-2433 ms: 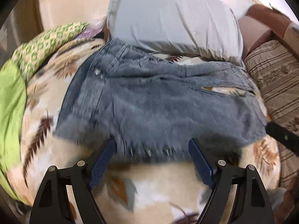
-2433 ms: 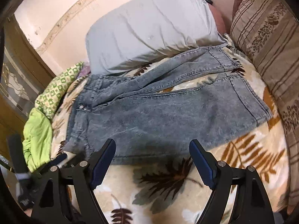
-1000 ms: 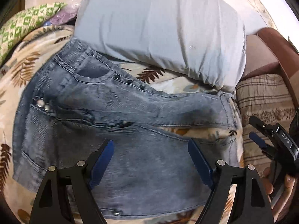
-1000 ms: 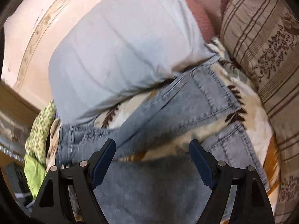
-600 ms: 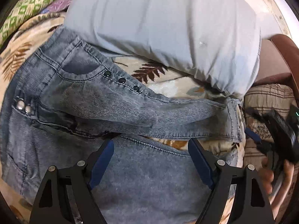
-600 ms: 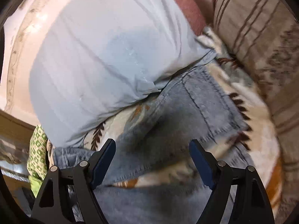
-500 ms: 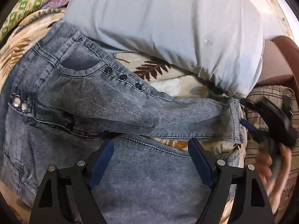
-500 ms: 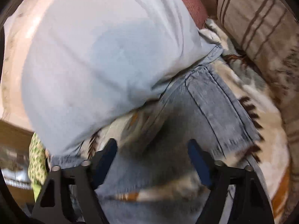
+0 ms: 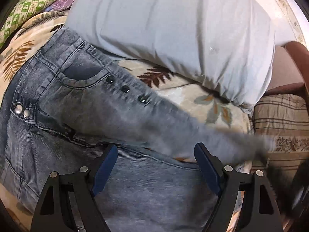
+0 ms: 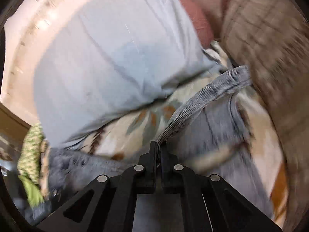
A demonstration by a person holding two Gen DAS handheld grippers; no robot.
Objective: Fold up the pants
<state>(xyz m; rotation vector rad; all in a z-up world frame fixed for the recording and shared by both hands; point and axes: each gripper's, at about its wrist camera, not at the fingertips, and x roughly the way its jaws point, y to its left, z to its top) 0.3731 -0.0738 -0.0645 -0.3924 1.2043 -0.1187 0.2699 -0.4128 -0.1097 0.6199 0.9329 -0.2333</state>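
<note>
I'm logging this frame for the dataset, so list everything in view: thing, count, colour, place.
jeans: one pair, washed grey-blue, spread on the bed, waist to the left; far leg's hem end lifted and motion-blurred.
pillow: one, pale grey-blue, behind the jeans.
bedspread: one, cream with brown leaf print, under the jeans.
striped cushion: one, tan with brown stripes, right of the bed.
green patterned cloth: one, green and cream, far left.
left hand-held gripper: one, black with blue pads, open above the near leg.
right hand-held gripper: one, black, shut on the far leg's hem.
</note>
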